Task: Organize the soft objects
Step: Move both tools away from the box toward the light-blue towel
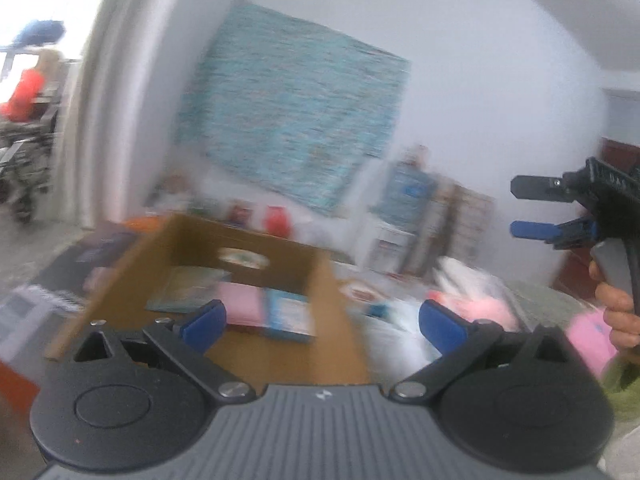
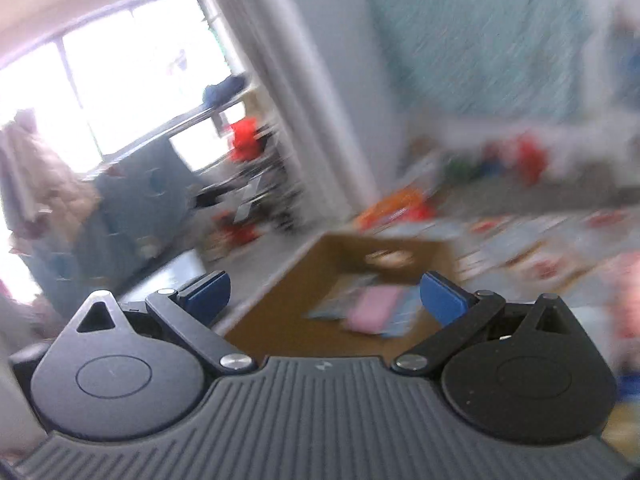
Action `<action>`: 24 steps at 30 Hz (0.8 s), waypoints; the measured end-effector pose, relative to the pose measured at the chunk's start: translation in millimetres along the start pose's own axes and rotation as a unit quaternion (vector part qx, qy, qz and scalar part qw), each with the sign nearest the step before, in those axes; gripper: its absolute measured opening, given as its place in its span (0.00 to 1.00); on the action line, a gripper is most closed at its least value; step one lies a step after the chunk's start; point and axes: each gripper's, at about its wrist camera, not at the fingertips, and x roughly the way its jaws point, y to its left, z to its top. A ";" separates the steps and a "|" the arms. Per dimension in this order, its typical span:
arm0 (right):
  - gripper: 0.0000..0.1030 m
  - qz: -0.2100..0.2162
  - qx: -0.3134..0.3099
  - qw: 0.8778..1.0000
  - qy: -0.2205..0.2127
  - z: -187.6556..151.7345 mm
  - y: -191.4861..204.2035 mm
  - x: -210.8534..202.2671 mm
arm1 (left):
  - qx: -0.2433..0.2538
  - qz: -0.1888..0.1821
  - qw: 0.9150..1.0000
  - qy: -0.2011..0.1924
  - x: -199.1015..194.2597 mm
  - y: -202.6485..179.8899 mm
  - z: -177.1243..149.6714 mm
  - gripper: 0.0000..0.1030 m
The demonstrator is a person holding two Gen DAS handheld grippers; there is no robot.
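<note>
Both views are motion-blurred. An open cardboard box (image 1: pixel 320 280) stands on the table and holds a pink soft pack (image 1: pixel 242 306), a teal pack (image 1: pixel 188 290) and a blue pack (image 1: pixel 288 314). My left gripper (image 1: pixel 322 322) is open and empty above the box's near side. The box also shows in the right wrist view (image 2: pixel 304 280), with the pink pack (image 2: pixel 372 312) inside. My right gripper (image 2: pixel 324 298) is open and empty, raised above the box; it shows in the left wrist view (image 1: pixel 524 208) at the far right. Pink and white soft items (image 1: pixel 476 300) lie right of the box.
A teal wall hanging (image 1: pixel 296 108) hangs behind the table. Red and other small items (image 1: pixel 276 220) line the table's back. A pink pack (image 1: pixel 588 340) lies at the right by the hand. A window and cluttered furniture (image 2: pixel 132 184) are to the left.
</note>
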 end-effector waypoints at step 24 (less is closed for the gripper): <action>0.99 -0.152 0.226 0.947 -0.168 -234.1 -126.1 -94.2 | 0.154 -0.197 0.963 0.102 95.8 -161.5 -95.3 1.00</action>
